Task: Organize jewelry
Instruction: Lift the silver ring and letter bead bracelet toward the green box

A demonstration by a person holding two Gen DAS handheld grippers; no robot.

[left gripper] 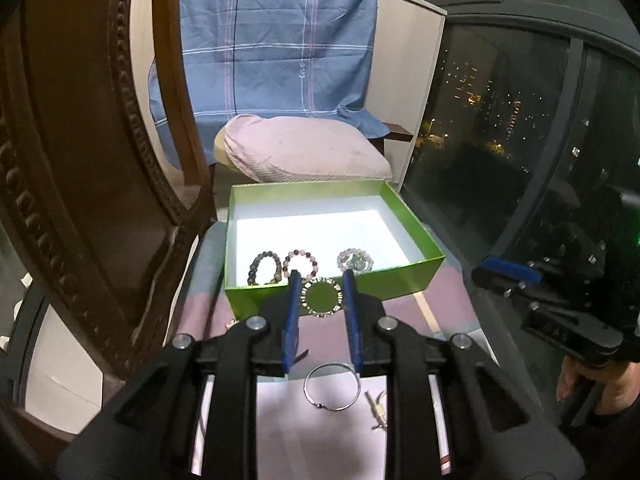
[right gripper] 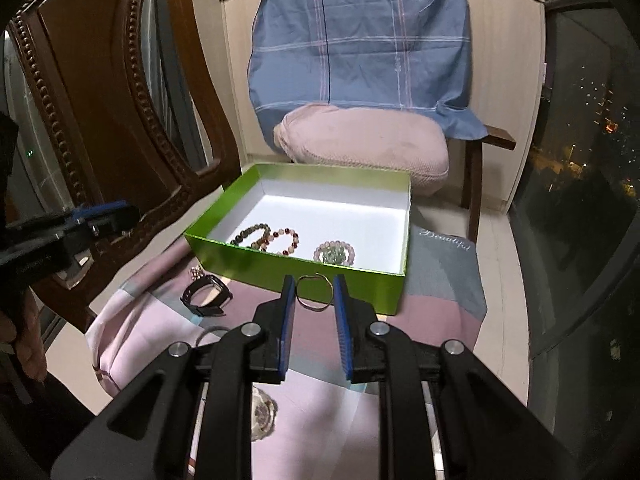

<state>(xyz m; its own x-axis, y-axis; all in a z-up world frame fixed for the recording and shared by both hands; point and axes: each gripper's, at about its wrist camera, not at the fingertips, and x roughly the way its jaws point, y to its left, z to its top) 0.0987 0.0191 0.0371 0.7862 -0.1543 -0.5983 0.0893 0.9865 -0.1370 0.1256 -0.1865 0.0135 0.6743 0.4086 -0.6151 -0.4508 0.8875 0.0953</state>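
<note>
1. Between the blue pads of the left gripper (left gripper: 322, 278), at lower centre of the left view, sits a beaded bracelet (left gripper: 322, 295) with dark and pale beads; the jaws pinch it from both sides, just in front of the near wall of the box (left gripper: 400, 286).
2. Between the pads of the right gripper (right gripper: 314, 282), at lower centre of the right view, a thin metal bangle (right gripper: 314, 293) is pinched by the jaws, also against the near green wall of the box (right gripper: 224, 246).
3. Below the left fingers, a second thin silver bangle (left gripper: 331, 387) lies flat on the cloth (left gripper: 400, 308), with a small pale metal piece (left gripper: 376, 408) just to its right; what it is cannot be told.
4. Inside the box, near its front wall, three beaded bracelets lie in a row: a dark one (left gripper: 264, 266) at left, a pink and red one (left gripper: 301, 263) in the middle, touching or nearly touching the first, and a pale greenish one (left gripper: 355, 260) apart at right.
5. Left of the right gripper, a black watch (right gripper: 206, 295) lies on the cloth, with a small gold-toned piece (right gripper: 196, 273) just above it.
6. At lower centre of the right view, under the gripper body, a round patterned item (right gripper: 264, 414) is partly hidden.
7. Behind the box, in the upper middle, a pink cushion (left gripper: 304, 148) rests below a blue checked sheet (left gripper: 276, 48).
8. At left stands a carved wooden frame (left gripper: 100, 184); at right, a dark window (left gripper: 500, 120) shows city lights.
</note>
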